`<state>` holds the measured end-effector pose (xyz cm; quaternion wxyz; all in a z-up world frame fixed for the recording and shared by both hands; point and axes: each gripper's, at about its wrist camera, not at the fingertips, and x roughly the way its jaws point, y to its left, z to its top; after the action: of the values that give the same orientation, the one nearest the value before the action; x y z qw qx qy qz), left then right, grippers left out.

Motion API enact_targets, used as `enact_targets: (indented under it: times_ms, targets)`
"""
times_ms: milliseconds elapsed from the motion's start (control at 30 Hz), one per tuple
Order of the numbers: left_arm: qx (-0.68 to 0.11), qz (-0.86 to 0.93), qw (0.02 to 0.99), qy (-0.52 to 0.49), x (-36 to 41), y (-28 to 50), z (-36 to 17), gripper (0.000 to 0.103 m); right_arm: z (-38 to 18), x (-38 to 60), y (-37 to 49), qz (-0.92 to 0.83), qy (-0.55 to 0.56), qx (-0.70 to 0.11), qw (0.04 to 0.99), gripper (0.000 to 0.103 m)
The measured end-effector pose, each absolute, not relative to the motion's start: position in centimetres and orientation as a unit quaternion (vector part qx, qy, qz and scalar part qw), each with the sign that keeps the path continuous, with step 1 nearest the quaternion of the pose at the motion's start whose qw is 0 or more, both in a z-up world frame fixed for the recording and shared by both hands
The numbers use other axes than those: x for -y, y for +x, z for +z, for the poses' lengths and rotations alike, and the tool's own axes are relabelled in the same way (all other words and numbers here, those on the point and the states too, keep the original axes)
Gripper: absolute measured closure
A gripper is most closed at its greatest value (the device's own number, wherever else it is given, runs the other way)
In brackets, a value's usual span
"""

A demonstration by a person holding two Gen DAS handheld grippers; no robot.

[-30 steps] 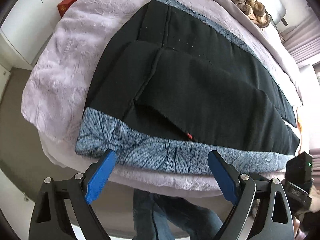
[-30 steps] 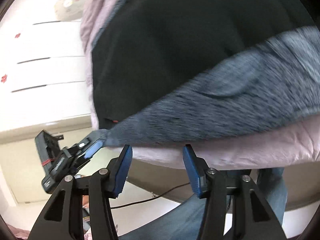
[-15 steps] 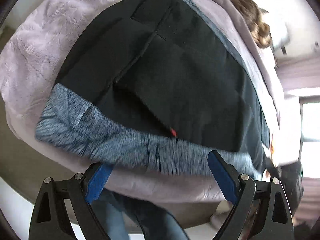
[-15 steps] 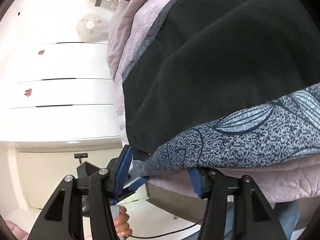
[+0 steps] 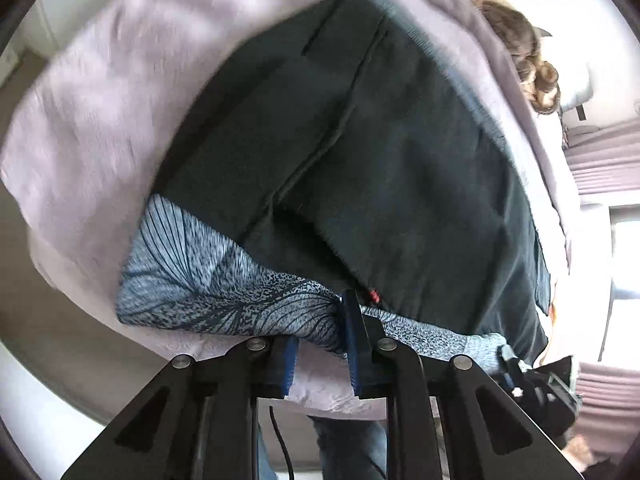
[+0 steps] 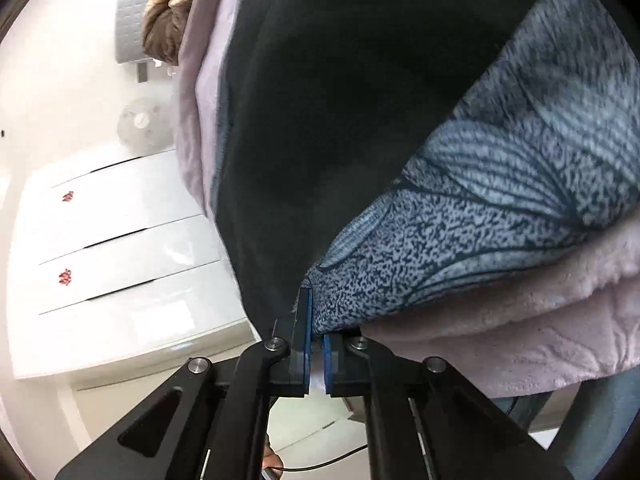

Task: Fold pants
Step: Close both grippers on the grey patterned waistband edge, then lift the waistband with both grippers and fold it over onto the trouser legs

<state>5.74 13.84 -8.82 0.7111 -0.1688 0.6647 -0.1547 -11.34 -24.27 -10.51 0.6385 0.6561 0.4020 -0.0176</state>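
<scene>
Black pants point(image 5: 380, 168) with a blue-grey leaf-patterned waistband point(image 5: 224, 288) lie flat on a lilac blanket point(image 5: 100, 120) over a bed. My left gripper point(image 5: 320, 340) is shut on the waistband near its middle, by a small red tag point(image 5: 373, 295). My right gripper point(image 6: 316, 336) is shut on the waistband's corner point(image 6: 440, 248), where it meets the black cloth point(image 6: 340, 100). The right gripper also shows at the lower right of the left wrist view point(image 5: 536, 384).
The bed's near edge runs just under both grippers, the blanket point(image 6: 500, 344) hanging over it. A brown furry thing point(image 5: 524, 52) lies at the bed's far end. White drawers point(image 6: 120, 248) stand to the left in the right wrist view. The person's jeans point(image 5: 352, 448) are below.
Both grippers moved in to the waistband and closed on it; a second ago both were open just short of the bed's edge.
</scene>
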Motion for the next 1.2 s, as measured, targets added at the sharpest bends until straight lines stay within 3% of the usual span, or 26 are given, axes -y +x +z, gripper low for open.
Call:
enact_targets:
  times_ms: [333,533,600,667,733,767,933,967,1000,1067,1200]
  targets:
    - [-0.568,-0.188,0.793,-0.112,-7.9,12.2,-0.5,0.081,-0.7,28.1,-2.0,0.077,0.525,-0.455,0.715,0.098]
    - [-0.501,-0.198,0.842,-0.024,-1.9,20.9,-1.2,0.079,-1.3,32.7,6.4,0.102,0.464,-0.497,0.726,0.098]
    - [-0.497,-0.182,0.848,0.000,-0.1,23.2,-2.7,0.070,-3.1,33.9,9.2,0.098,0.460,-0.507,0.722,0.096]
    - [-0.503,-0.165,0.848,0.008,0.8,25.1,-4.6,0.068,-5.1,34.5,12.3,0.092,0.445,-0.520,0.723,0.094]
    - [-0.516,-0.140,0.845,0.011,1.4,26.7,-6.6,0.051,-6.9,34.9,14.4,0.081,0.425,-0.537,0.724,0.094]
    - [-0.520,-0.115,0.846,0.017,1.4,27.4,-7.6,0.034,-8.0,35.0,15.3,0.072,0.417,-0.546,0.723,0.093]
    - [-0.536,-0.077,0.840,0.035,0.2,27.3,-8.1,0.032,-10.6,35.4,16.4,0.059,0.432,-0.552,0.711,0.091]
    - [-0.538,-0.078,0.839,0.041,0.1,27.0,-7.7,0.032,-9.9,35.3,16.0,0.069,0.432,-0.548,0.713,0.083]
    - [-0.538,-0.082,0.838,0.052,0.4,26.6,-7.2,0.032,-9.2,35.5,15.6,0.075,0.428,-0.544,0.717,0.061]
    - [-0.535,-0.100,0.835,0.085,1.4,24.7,-5.7,0.032,-7.0,35.7,14.5,0.095,0.416,-0.535,0.729,0.028]
    - [-0.550,-0.157,0.811,0.119,5.0,20.0,-4.2,0.032,-1.6,36.2,11.0,0.089,0.367,-0.517,0.768,0.027]
